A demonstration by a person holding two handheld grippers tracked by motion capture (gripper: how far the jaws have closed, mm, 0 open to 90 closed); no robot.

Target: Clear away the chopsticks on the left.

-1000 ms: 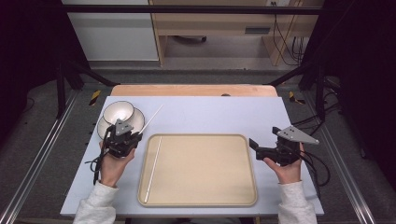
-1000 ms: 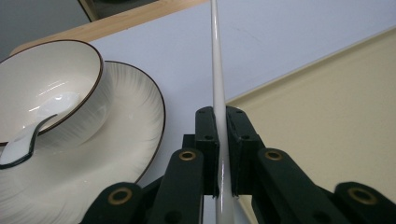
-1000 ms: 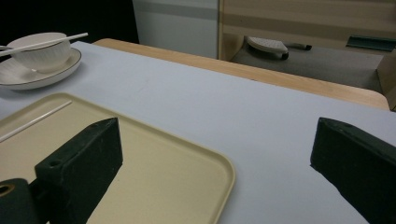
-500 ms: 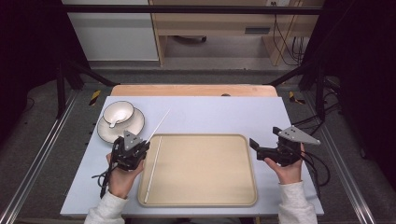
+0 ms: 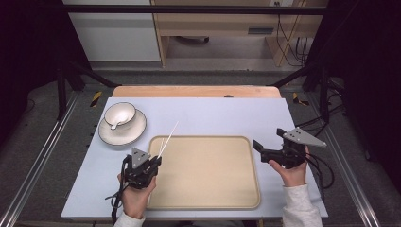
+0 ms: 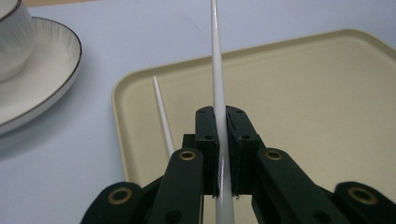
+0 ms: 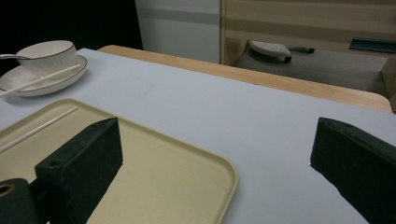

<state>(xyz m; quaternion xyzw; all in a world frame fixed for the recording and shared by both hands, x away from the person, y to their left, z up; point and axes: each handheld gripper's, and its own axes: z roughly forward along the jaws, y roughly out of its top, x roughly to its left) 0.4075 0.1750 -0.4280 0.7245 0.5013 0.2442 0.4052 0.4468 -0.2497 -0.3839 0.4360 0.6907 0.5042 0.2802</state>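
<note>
A pale blue-grey counter (image 5: 213,113) with a wooden far edge stands over grey floor, dark metal frame rails at both sides. A smooth beige tray (image 5: 208,189) with rounded corners lies on it. The left claw (image 5: 150,163) is clamped on a thin white chopstick (image 6: 217,84) that slants over the tray's left rim; a second chopstick (image 6: 161,112) lies on the tray just beside it. The right claw (image 5: 259,147) hovers empty, jaws apart, at the tray's right edge. A glossy white cup (image 5: 119,114) sits on its dark-rimmed saucer (image 5: 135,130) at far left.
</note>
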